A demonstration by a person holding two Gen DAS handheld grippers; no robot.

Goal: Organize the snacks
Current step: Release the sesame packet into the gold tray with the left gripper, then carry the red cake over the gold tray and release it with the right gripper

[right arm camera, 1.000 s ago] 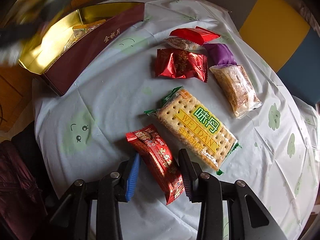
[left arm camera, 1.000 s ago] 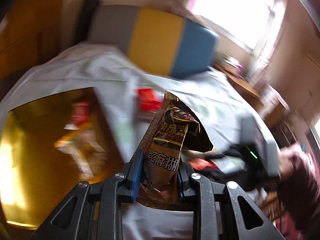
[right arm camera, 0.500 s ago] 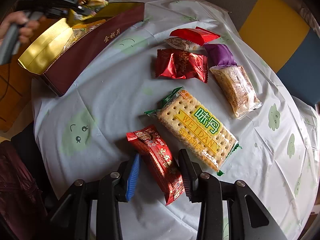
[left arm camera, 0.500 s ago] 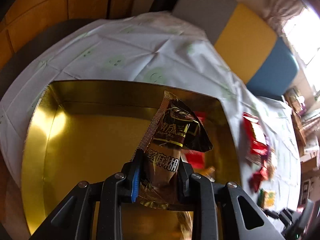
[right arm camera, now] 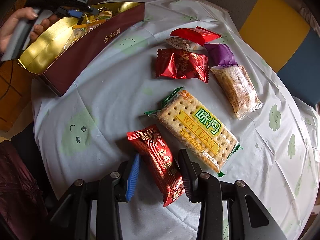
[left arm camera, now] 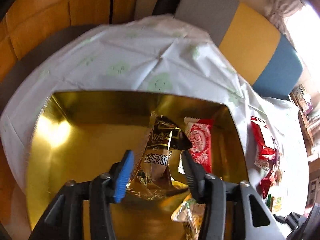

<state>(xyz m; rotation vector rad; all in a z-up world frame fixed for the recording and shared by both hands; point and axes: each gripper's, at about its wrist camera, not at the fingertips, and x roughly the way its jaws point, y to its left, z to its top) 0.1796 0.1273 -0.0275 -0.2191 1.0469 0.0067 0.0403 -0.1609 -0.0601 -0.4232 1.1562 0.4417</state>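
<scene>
Over the worktop's gold box (left arm camera: 84,160), we are opening the left claw (left arm camera: 156,166), releasing the previously clamped sesame sachet (left arm camera: 160,146); right claw (right arm camera: 160,172) is gripping the red packet (right arm camera: 158,160).

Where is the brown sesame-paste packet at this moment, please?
In the left wrist view the brown sesame-paste packet lies inside the gold-lined box, between the opening jaws of the left hand-held gripper, beside a red-and-white packet on its right.
</scene>
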